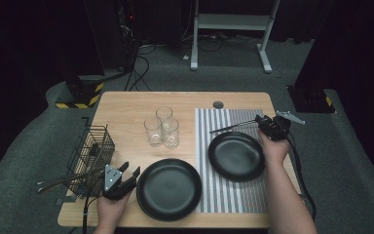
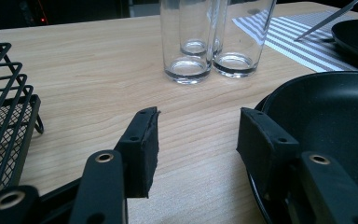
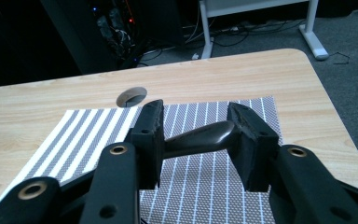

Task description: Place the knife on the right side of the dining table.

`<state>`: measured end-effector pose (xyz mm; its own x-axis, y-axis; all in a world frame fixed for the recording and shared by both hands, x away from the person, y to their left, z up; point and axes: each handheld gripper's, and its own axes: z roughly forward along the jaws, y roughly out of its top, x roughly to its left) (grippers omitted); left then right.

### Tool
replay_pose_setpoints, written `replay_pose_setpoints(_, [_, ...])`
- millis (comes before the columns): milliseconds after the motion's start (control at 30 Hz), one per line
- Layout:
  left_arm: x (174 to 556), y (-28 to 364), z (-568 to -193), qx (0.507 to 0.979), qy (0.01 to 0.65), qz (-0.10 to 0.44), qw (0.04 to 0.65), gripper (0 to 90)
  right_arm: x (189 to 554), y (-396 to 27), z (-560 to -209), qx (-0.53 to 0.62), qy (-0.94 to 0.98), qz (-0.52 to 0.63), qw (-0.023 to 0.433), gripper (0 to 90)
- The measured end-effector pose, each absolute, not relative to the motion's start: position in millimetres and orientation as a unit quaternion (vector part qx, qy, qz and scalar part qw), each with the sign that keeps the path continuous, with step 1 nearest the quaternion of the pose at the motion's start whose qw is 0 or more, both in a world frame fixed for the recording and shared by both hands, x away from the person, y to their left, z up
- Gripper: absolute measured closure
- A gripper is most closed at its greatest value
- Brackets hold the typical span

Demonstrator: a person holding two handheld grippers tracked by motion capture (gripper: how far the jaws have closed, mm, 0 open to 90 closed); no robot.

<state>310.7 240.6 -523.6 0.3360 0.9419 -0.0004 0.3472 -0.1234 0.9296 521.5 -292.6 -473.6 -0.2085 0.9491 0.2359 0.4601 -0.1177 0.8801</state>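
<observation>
Right claw (image 3: pixel 193 140) has the dark utensil handle (image 3: pixel 200 136) between its pads over the striped mat (image 3: pixel 200 186), looks barely pinched, so it could slip and clatter onto the plate (image 1: pixel 236 156). Left claw (image 2: pixel 196 140) gapes empty.

Two black plates (image 1: pixel 168 189) (image 1: pixel 235 156) are seen on a table (image 1: pixel 126 109) of light wood grain. A placemat (image 1: pixel 224 195) is patterned with grey and white stripes. The glasses (image 1: pixel 161 127) are clear, the wire basket (image 1: pixel 90 151) is black, and a dark utensil handle (image 3: pixel 200 136) is seen.
</observation>
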Motion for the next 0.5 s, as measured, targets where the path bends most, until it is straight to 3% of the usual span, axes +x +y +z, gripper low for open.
replay_pose_setpoints(500, [312, 241, -524, 0.677, 0.479, 0.321, 0.458, 48.4, 521, -300, -487, 0.587, 0.610, 0.470, 0.249, 59.3])
